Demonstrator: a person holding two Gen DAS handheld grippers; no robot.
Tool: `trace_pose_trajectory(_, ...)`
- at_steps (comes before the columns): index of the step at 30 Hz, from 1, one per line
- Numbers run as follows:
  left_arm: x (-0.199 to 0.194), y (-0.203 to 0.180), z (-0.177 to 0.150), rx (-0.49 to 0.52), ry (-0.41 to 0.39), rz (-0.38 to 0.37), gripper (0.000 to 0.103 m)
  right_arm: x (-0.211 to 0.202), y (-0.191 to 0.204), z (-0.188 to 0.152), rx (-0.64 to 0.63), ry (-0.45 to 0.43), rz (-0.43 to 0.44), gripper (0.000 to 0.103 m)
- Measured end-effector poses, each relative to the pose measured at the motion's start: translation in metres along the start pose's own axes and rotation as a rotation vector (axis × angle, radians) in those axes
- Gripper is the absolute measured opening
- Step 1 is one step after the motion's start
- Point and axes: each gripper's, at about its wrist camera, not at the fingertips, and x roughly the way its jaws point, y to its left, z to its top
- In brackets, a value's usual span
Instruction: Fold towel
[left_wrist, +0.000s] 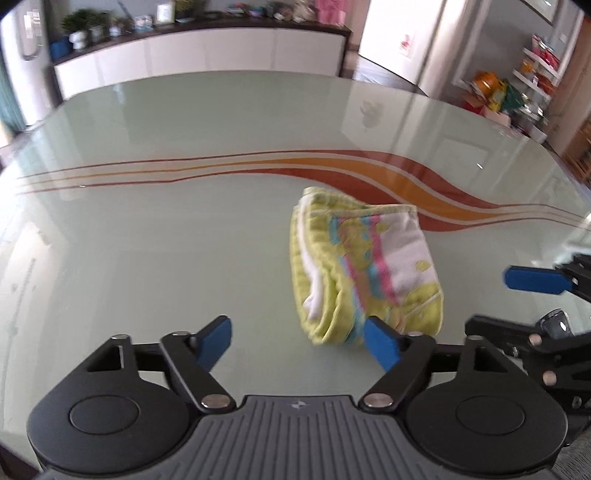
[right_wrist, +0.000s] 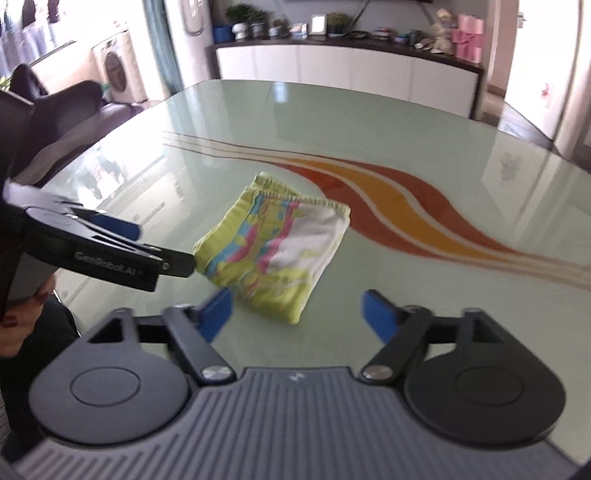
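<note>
Blue pads mark the tips of both claws, and on each claw they stand wide apart with nothing between them. The left claw (left_wrist: 299, 341) hangs low over the desk (left_wrist: 147, 240); its right pad overlaps the near edge of the towel (left_wrist: 364, 266) in the picture, but whether it touches the cloth I cannot tell. The right claw (right_wrist: 299, 314) is spread just as wide and holds nothing; the near corner of the towel (right_wrist: 275, 245) lies just in front of its gap, and its pads are apart from the cloth. In the right wrist view the left claw comes in from the left side, its black tip close to the left edge of the towel.

The towel is folded into a thick small packet, yellow-green with pink, light blue and white bands, and lies flat on the desk. The desk is glossy pale green glass with a curved red and orange stripe (right_wrist: 406, 206) running just behind the towel. Behind the desk stands a white sideboard (left_wrist: 199, 55) with a dark top, carrying small plants and ornaments
</note>
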Motion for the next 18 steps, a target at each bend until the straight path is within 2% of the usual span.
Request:
trace_pose_trajectory(7,-0.02,-0.009,-0.039,-0.033,-0.086,0.129,0.091,-0.007,0.023,-0.034,0.027,-0.069,-0.085,0.102)
trace_pose_trajectory(10,-0.024,-0.015,-0.05,-0.015,-0.114,0.136,0.094,-0.012,0.026,-0.046,0.067,-0.104,-0.135,0.103)
trace_pose_trajectory(14,-0.028,-0.015,-0.065,0.0,-0.133,0.138,0.094,-0.013,0.028,-0.056,0.102,-0.115,-0.174,0.103)
trace_pose_trajectory(18,-0.033,-0.014,-0.072,0.039,-0.186,0.153,0.096,-0.015,0.029,-0.068,0.131,-0.124,-0.203,0.103)
